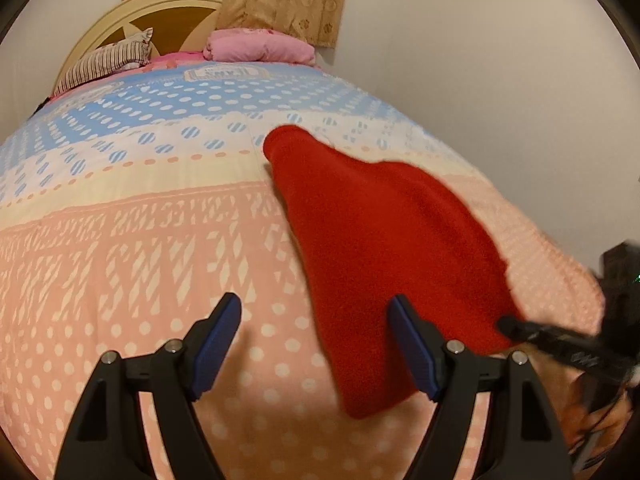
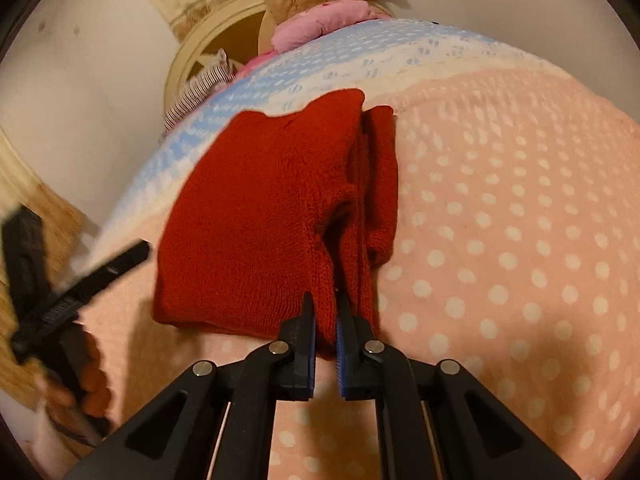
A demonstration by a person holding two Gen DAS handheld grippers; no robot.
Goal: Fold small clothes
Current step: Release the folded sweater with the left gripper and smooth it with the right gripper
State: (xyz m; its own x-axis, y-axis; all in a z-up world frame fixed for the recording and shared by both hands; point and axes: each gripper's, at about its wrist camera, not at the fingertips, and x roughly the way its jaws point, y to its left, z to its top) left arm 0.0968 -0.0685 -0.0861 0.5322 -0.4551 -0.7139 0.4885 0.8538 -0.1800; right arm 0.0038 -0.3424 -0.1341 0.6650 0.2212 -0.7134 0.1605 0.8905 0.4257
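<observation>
Right hand-held gripper, pads pressed together on the near edge of a folded red knit garment. Left hand-held gripper, jaws spread wide and empty, poised above the bed cover just beside the garment's near corner. Garment lies on the pink dotted part of the cover; pink bedding lies at the headboard.

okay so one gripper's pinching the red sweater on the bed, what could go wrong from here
The right gripper pinches only a thin edge of the red sweater, so the knit may slip out. The left gripper is open and holds nothing, so lifting could undo the folded layers. The bedspread looks soft; creases may not stay.
</observation>
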